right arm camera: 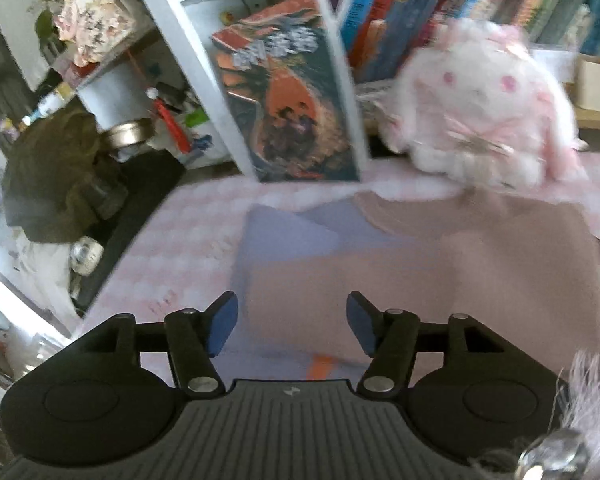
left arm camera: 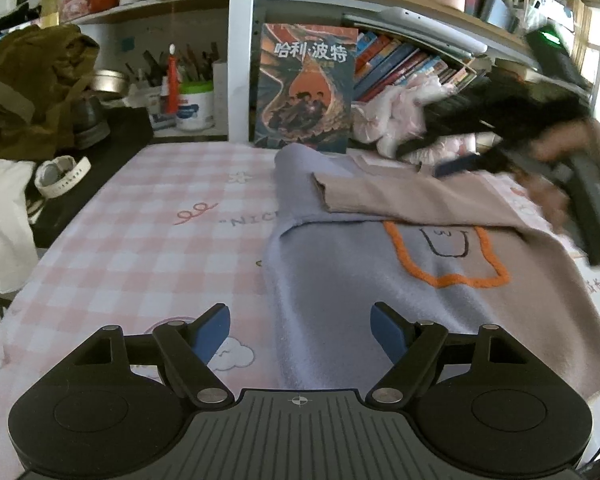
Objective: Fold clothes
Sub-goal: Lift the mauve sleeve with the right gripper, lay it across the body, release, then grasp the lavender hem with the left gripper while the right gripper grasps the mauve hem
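Left wrist view: the left gripper (left arm camera: 300,330) hangs wide open and empty over the near edge of the sweater (left arm camera: 340,288), which lies part-folded on the checked cloth (left arm camera: 140,216) before the book (left arm camera: 306,88). Right wrist view, blurred: the right gripper (right arm camera: 292,322) stands apart, empty, above the sweater (right arm camera: 420,264), the book (right arm camera: 288,92) behind.

One sweater (left arm camera: 380,280) lies on one bench (left arm camera: 140,220). One book (left arm camera: 306,88) stands upright, one plush toy (right arm camera: 484,108) beside it, one watch (left arm camera: 62,178), and two claws (left arm camera: 300,336) (right arm camera: 292,324).
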Demonstrator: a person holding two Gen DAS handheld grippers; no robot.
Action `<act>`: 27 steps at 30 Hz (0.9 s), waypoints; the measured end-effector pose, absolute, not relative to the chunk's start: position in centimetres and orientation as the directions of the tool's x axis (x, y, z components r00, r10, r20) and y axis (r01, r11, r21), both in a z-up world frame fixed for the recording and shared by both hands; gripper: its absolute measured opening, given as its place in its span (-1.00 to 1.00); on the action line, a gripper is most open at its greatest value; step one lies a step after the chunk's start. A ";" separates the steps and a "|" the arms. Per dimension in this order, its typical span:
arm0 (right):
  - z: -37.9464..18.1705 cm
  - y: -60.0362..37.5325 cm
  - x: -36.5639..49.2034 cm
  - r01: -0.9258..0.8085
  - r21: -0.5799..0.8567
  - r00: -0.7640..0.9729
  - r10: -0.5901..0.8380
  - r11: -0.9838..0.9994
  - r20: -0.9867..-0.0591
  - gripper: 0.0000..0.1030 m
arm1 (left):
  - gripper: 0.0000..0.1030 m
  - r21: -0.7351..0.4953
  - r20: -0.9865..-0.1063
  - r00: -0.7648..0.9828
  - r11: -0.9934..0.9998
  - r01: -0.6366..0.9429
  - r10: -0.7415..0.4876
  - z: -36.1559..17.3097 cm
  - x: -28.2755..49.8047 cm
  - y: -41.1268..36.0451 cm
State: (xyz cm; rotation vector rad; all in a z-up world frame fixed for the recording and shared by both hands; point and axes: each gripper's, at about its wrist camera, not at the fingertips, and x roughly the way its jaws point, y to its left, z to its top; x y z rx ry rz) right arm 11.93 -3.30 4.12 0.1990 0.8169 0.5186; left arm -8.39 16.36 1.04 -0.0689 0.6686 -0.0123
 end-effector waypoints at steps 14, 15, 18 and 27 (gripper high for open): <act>0.6 -18.0 -2.1 -0.062 0.195 0.658 0.186 0.979 -0.729 0.13 | 0.55 -0.091 -0.698 0.709 0.995 0.046 -0.097 -0.5 -7.5 16.7; 0.3 -18.9 -3.0 -0.032 0.197 0.657 0.169 0.980 -0.735 0.13 | 0.55 -0.088 -0.703 0.704 0.995 0.053 -0.100 -0.5 -7.5 16.5; -0.7 -20.8 -5.4 0.025 0.215 0.636 0.151 0.976 -0.757 0.13 | 0.54 -0.095 -0.725 0.679 0.993 0.062 -0.112 -0.7 -7.6 16.2; -2.7 -22.4 -8.4 0.065 0.269 0.598 0.178 0.961 -0.781 -0.08 | 0.44 -0.168 -0.777 0.612 0.985 0.027 -0.149 -1.3 -7.9 16.6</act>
